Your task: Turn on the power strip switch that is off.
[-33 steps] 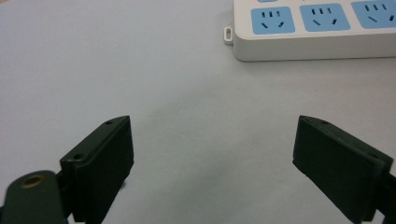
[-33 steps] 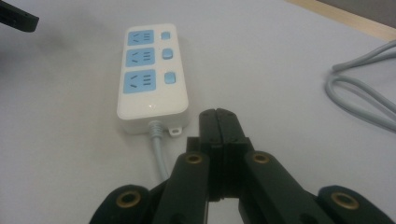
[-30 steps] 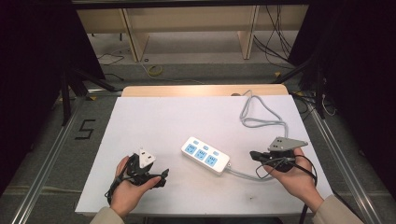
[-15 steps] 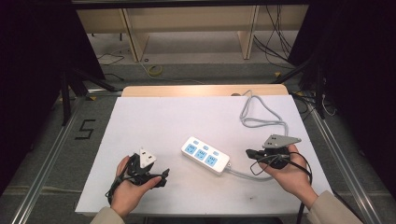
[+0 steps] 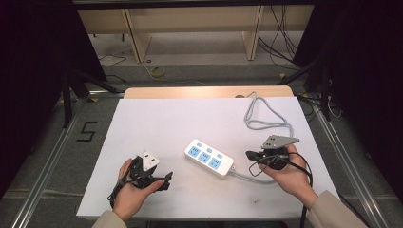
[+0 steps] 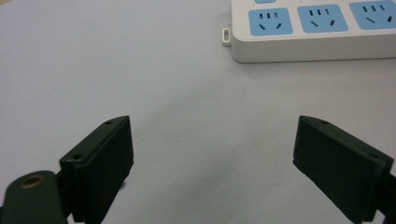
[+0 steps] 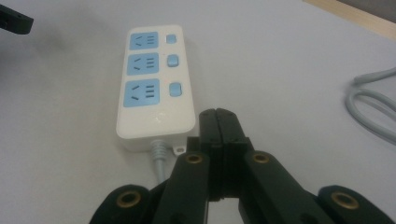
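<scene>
Power strip lies roughly mid-table on the white table, slanted, w/ three blue sockets and a switch beside each. Its grey cord leaves the end nearest the right gripper, then loops away toward the table's far edge.

Step in hand, as a judgement: approach phase. Both grippers flank the strip; neither touches it. Nothing is plugged in and nothing is held.

Right gripper: jaws pressed fully together, nothing between them. The tip sits just beside the strip's cord end, apart from the casing, pointing along the strip's length. In the high view it is just off that same end, above the cord's exit.

Left gripper: jaws wide apart, empty; the left gripper view shows bare table between the two black fingers. The strip's far end is ahead of them and off to one side, near but not between the jaws.

Next move, prob.: w/ shut jaws the right gripper suits a push, e.g. pressing a switch or nudging the casing. That needs a short advance over the strip and a steady downward press. The left could close on the strip's free end to stop it sliding, but must first shift over so the casing is between the jaws.
</scene>
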`<state>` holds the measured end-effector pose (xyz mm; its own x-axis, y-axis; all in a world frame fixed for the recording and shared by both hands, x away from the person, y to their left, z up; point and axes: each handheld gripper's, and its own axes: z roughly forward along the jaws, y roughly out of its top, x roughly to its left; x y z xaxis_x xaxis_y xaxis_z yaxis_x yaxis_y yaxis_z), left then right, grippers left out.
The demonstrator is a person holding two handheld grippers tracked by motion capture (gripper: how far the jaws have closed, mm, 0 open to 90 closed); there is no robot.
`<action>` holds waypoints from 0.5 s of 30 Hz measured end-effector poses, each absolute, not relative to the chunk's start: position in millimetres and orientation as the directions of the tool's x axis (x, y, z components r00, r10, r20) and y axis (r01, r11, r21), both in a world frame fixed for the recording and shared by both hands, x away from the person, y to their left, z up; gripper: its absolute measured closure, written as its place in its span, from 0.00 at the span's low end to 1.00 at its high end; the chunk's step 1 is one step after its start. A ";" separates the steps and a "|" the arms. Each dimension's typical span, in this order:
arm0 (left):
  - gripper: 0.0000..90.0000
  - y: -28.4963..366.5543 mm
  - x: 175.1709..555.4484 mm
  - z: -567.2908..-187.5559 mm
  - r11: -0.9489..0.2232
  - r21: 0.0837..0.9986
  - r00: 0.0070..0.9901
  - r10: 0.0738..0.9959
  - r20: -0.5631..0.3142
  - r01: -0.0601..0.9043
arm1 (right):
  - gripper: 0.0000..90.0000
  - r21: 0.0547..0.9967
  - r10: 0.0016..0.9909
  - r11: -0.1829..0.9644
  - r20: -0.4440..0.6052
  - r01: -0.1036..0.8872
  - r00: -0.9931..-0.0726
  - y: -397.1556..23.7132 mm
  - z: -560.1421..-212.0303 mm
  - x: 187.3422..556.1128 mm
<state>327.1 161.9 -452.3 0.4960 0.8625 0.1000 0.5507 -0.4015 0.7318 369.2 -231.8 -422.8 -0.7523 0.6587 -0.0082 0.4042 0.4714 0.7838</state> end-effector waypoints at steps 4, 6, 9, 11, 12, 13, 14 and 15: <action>0.13 162.1 327.1 -452.3 -0.401 0.732 0.496 0.863 0.100 0.550 | 1.00 0.782 0.657 0.472 -0.005 0.406 -0.754 -229.3 -422.7 370.0; 0.13 162.0 327.2 -452.4 -0.401 0.732 0.495 0.863 0.100 0.551 | 1.00 0.779 0.655 0.477 -0.008 0.406 -0.755 -227.5 -422.7 371.3; 0.13 161.6 327.1 -452.4 -0.402 0.732 0.496 0.862 0.100 0.550 | 1.00 0.777 0.655 0.480 -0.008 0.407 -0.756 -225.6 -423.0 372.5; 0.13 161.5 327.2 -452.6 -0.402 0.733 0.496 0.862 0.101 0.549 | 1.00 0.777 0.655 0.479 -0.006 0.408 -0.756 -224.2 -423.1 373.1; 0.13 161.5 327.1 -452.5 -0.403 0.731 0.497 0.862 0.101 0.550 | 1.00 0.776 0.653 0.482 -0.007 0.408 -0.757 -223.7 -423.0 373.5; 0.13 161.4 327.2 -452.6 -0.402 0.733 0.497 0.862 0.102 0.549 | 1.00 0.776 0.653 0.482 -0.007 0.408 -0.757 -223.7 -423.0 373.5; 0.13 161.4 327.1 -452.6 -0.403 0.733 0.497 0.862 0.102 0.548 | 1.00 0.777 0.653 0.481 -0.007 0.407 -0.757 -222.5 -422.9 374.3; 0.13 161.4 327.2 -452.6 -0.403 0.733 0.497 0.862 0.101 0.548 | 1.00 0.775 0.652 0.484 -0.009 0.406 -0.759 -222.2 -422.9 374.8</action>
